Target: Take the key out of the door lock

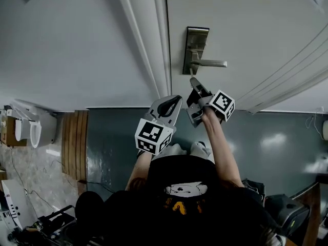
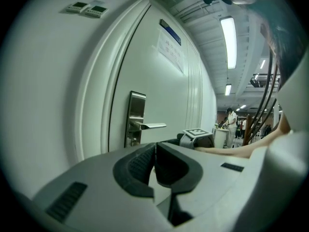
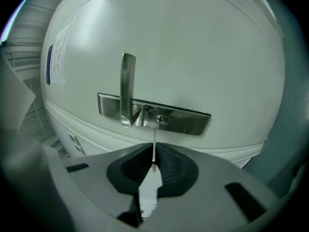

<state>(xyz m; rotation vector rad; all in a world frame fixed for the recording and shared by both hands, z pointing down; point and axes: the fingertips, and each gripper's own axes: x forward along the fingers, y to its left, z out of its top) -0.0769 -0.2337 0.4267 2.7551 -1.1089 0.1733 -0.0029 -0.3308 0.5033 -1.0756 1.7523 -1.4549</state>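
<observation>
Pinching the thin key (image 3: 154, 141) by its edge, the right gripper (image 3: 153, 154) risks it pivoting loose and dropping; the left gripper (image 2: 155, 153) sits closed, empty.

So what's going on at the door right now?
The person's right gripper is shut on the key, whose blade looks just clear of the keyhole below the lever handle. The left gripper is shut and empty, held back from the door.
</observation>
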